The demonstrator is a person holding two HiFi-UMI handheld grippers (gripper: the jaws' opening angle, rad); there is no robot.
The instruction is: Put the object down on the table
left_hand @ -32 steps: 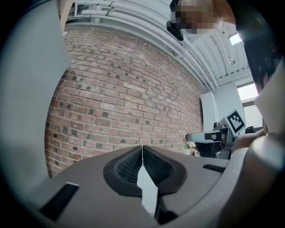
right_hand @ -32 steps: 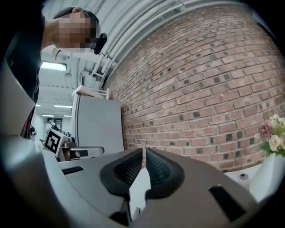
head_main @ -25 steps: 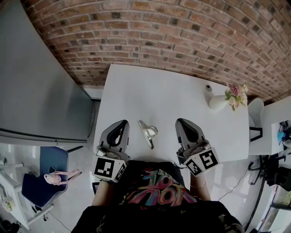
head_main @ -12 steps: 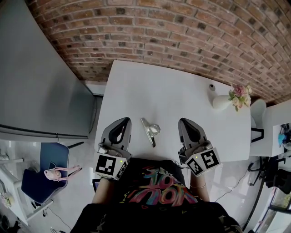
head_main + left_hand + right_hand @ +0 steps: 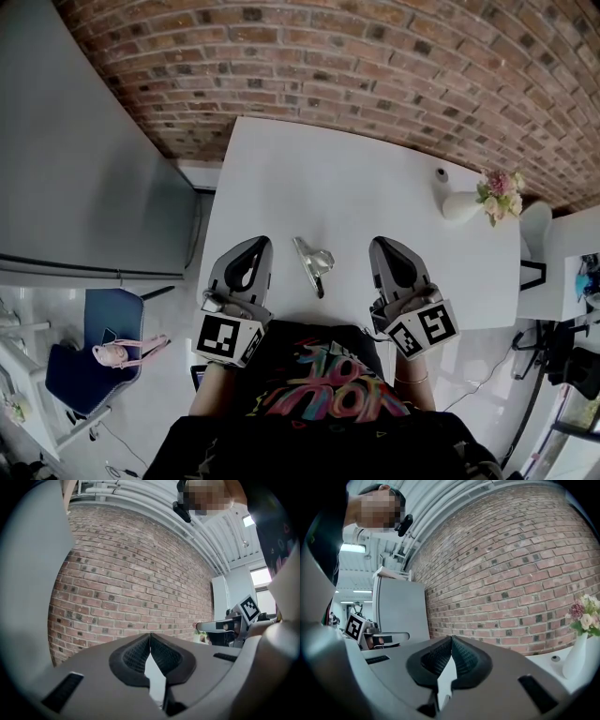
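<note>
A white bench (image 5: 281,178) stands against a brick wall (image 5: 375,66). The metal clip (image 5: 312,261) lies on it between the left gripper (image 5: 255,244) and right gripper (image 5: 382,246), their fingers closed, empty. At the far corner, 1 white vase (image 5: 461,207) holds flowers (image 5: 497,186).

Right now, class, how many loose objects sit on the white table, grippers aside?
3: a metal clip at the near middle, a vase of flowers at the far right, a small white item beside it. None seems hidden.
</note>
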